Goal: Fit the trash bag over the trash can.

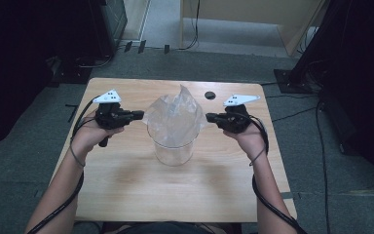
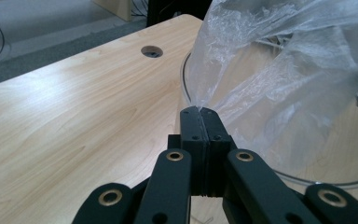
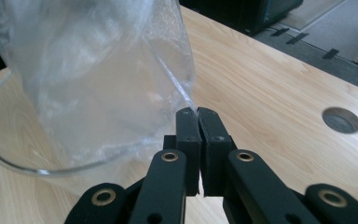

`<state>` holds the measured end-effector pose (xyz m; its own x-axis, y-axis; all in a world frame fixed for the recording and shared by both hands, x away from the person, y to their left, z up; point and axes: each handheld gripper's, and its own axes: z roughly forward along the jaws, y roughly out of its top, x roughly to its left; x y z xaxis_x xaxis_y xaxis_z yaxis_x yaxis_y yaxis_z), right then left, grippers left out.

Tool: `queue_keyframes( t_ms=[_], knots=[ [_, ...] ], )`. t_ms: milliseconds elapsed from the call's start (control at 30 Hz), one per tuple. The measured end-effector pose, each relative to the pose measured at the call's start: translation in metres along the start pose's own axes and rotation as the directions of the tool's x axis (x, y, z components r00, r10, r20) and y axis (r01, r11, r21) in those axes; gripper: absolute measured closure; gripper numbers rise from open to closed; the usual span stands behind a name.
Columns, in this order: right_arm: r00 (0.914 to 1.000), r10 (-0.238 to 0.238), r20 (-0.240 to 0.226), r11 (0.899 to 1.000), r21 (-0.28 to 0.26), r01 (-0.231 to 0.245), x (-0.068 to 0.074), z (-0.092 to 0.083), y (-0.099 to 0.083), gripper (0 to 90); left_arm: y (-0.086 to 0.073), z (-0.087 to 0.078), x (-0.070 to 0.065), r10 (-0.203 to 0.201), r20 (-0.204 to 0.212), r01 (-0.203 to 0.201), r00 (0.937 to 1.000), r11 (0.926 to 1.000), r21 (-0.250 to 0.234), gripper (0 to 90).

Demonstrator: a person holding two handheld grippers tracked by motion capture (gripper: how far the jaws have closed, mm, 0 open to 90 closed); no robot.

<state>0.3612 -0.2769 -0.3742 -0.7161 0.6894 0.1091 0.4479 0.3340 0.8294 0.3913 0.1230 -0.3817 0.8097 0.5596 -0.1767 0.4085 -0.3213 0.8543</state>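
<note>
Left gripper [image 1: 141,115]: jaws pressed together, pinching the left edge of the clear plastic bag [image 1: 173,117]; the film runs straight into the closed tips in the left gripper view. Bag sits in the mouth of a clear glass beaker [image 1: 174,148] standing mid-table [image 1: 126,185], between the two grippers. Right gripper [image 1: 209,117]: jaws likewise clamped together on the bag's right edge. No brand, label or legible writing on bag, beaker or grippers.
</note>
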Motion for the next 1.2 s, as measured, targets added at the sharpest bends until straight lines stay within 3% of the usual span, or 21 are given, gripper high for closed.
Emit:
queue_keyframes(
  t_ms=[133,167,233,300,333,400,533,600,733,933,1200],
  knots=[
    [0.9994,-0.017,0.031,1.0,0.019,0.016,-0.003,-0.003,-0.003,90.0,-0.003,-0.003,0.006,-0.019,-0.007,0.019,0.9998,0.9998,0.002,89.8],
    [0.9968,-0.045,0.066,0.998,0.045,0.042,-0.003,-0.003,-0.004,90.0,-0.004,-0.004,0.008,-0.02,-0.016,0.02,0.9997,0.9998,0.007,89.8],
    [0.9966,-0.048,0.067,0.998,0.037,0.045,-0.003,-0.004,-0.004,89.5,-0.004,-0.004,0.008,-0.027,-0.005,0.027,0.9996,0.9996,0.001,89.6],
    [0.9981,-0.04,0.047,0.999,0.021,0.039,-0.003,-0.005,-0.003,87.5,-0.003,-0.003,0.006,-0.027,0.005,0.027,0.9996,0.9996,-0.009,84.2],
    [0.9998,-0.019,0.0,1.0,-0.011,0.019,-0.003,-0.005,-0.002,82.2,-0.001,-0.002,0.002,-0.023,0.022,0.024,0.9995,0.9993,-0.027,78.8],
    [0.9991,-0.026,-0.034,0.999,-0.025,0.025,-0.002,-0.005,-0.001,75.5,0.001,-0.002,0.0,-0.012,0.034,0.013,0.9994,0.9994,-0.034,72.8],
    [0.9989,-0.029,-0.036,0.998,-0.057,0.027,-0.002,-0.008,0.002,58.8,0.003,-0.005,-0.001,-0.009,0.032,0.011,0.9994,0.9986,-0.052,59.7],
    [0.9986,-0.019,-0.049,0.997,-0.077,0.015,-0.002,-0.01,0.003,58.8,0.005,-0.008,-0.002,0.012,0.026,-0.01,0.9996,0.9974,-0.071,53.3],
    [0.9979,-0.021,-0.061,0.994,-0.106,0.015,-0.001,-0.015,0.006,64.1,0.011,-0.012,-0.008,0.04,0.029,-0.037,0.9988,0.9949,-0.094,49.3],
    [0.9973,-0.029,-0.068,0.991,-0.135,0.02,0.004,-0.019,0.012,65.3,0.02,-0.015,-0.019,0.068,0.041,-0.063,0.9968,0.9919,-0.11,48.0],
    [0.9946,-0.043,-0.094,0.989,-0.146,0.029,0.013,-0.012,0.017,66.4,0.024,-0.005,-0.022,0.036,0.055,-0.031,0.9978,0.9962,-0.082,52.6]
  ],
)
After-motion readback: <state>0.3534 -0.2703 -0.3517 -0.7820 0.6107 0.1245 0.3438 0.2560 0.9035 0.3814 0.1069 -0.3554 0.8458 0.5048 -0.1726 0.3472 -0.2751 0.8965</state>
